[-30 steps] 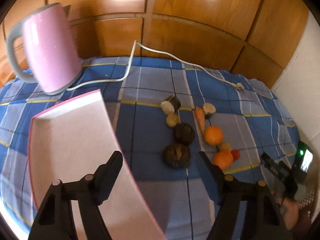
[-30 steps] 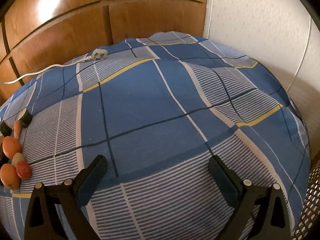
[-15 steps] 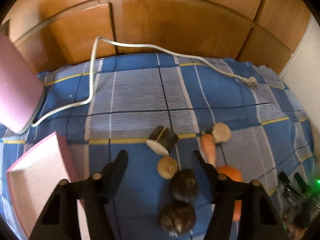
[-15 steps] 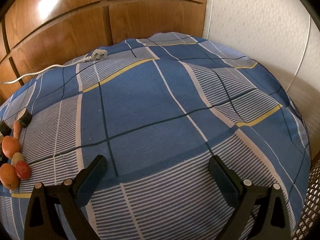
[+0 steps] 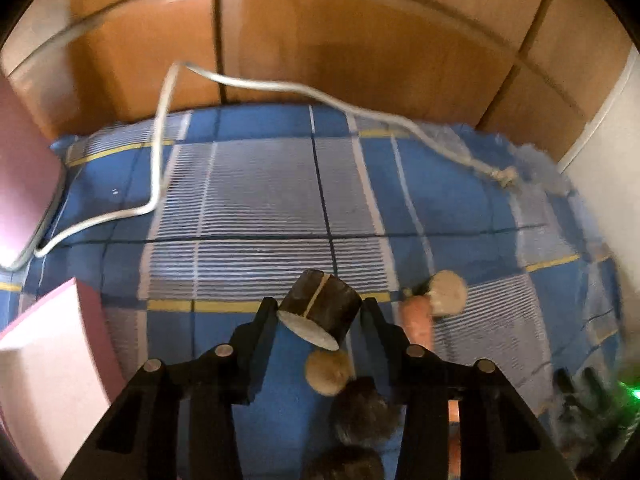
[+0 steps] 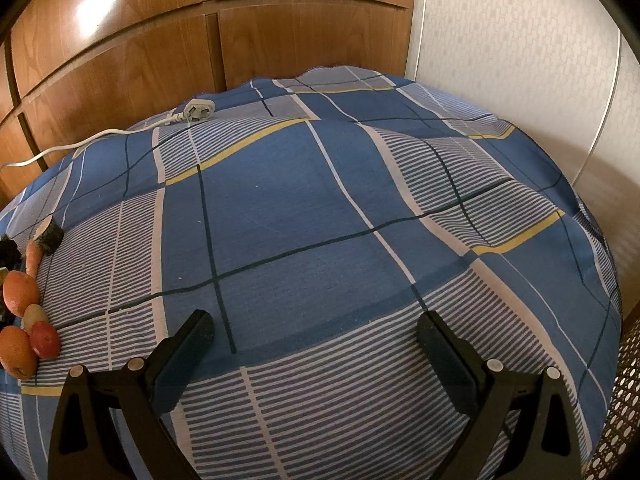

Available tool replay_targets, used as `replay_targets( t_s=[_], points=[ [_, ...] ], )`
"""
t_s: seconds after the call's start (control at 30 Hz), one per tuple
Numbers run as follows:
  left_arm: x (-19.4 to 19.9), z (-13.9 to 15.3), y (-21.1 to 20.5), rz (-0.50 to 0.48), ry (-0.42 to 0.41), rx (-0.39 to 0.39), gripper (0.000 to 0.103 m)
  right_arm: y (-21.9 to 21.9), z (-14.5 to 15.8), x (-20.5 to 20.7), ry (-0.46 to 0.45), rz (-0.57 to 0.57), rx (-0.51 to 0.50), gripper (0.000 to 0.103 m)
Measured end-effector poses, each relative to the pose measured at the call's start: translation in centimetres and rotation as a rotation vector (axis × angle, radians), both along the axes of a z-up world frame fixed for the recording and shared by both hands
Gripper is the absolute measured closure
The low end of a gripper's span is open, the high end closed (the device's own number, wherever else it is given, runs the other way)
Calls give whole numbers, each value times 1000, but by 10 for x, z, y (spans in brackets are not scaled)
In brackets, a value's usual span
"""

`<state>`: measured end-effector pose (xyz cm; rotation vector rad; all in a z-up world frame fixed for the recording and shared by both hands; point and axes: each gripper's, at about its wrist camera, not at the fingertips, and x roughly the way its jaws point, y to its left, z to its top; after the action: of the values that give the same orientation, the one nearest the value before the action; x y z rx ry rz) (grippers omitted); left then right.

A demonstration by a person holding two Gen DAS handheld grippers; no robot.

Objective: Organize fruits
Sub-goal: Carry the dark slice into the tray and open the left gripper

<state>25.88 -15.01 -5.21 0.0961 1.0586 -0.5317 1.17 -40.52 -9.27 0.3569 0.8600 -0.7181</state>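
On the blue plaid cloth (image 5: 256, 200), left gripper (image 5: 319, 312) has its jaws around a dark cut cylinder piece (image 5: 320, 310) w/ a pale flat face; jaws have just been closing, and both black fingers (image 5: 260, 332) sit right at the piece's sides, touching as far as the blurry left wrist view shows. Piece is tilted, pale face toward the camera. Just below it lies a small tan round fruit (image 5: 328, 372), then two dark fuzzy round ones (image 5: 362, 412) closer in. Carrot (image 5: 418, 318) lies just right of the gripper, beside another cut piece (image 5: 448, 292) w/ a pale face. Pink tray (image 5: 48, 364) is at lower left, well apart from the fruit row. Pink kettle (image 5: 24, 184) at far left edge, its white cord (image 5: 160, 160) running across the cloth toward the wooden panels (image 5: 360, 48).

Right gripper (image 6: 316, 340) hovers over bare cloth, jaws wide, nothing between. At the right wrist view's left edge: two oranges (image 6: 18, 292), a small red fruit (image 6: 46, 340), the carrot & a cut piece. White plug (image 6: 196, 110) lies near the cloth's far edge.
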Motion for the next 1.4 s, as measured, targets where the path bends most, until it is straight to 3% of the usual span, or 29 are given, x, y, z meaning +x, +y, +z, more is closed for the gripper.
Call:
replay_targets(
  t_s=[0.1, 0.27, 0.5, 0.63, 1.03, 1.1, 1.4],
  points=[
    [-17, 19, 28, 58, -26, -62, 60, 0, 0, 0, 1, 0, 0, 0],
    [-43, 33, 91, 169, -53, -93, 60, 0, 0, 0, 2, 0, 1, 0],
    [-56, 11, 197, 395, -9, -41, 60, 1, 0, 1, 2, -2, 1, 0],
    [-60, 5, 230, 446, -20, -13, 60, 1, 0, 1, 2, -3, 1, 0],
    [-37, -5, 260, 548, -40, 16, 58, 1, 0, 0, 0, 1, 3, 0],
    [-42, -2, 260, 558, -55, 22, 45, 1, 0, 0, -1, 2, 3, 0],
    [-94, 18, 249, 597, -145, 37, 45, 0, 0, 1, -2, 3, 3, 0]
  ],
)
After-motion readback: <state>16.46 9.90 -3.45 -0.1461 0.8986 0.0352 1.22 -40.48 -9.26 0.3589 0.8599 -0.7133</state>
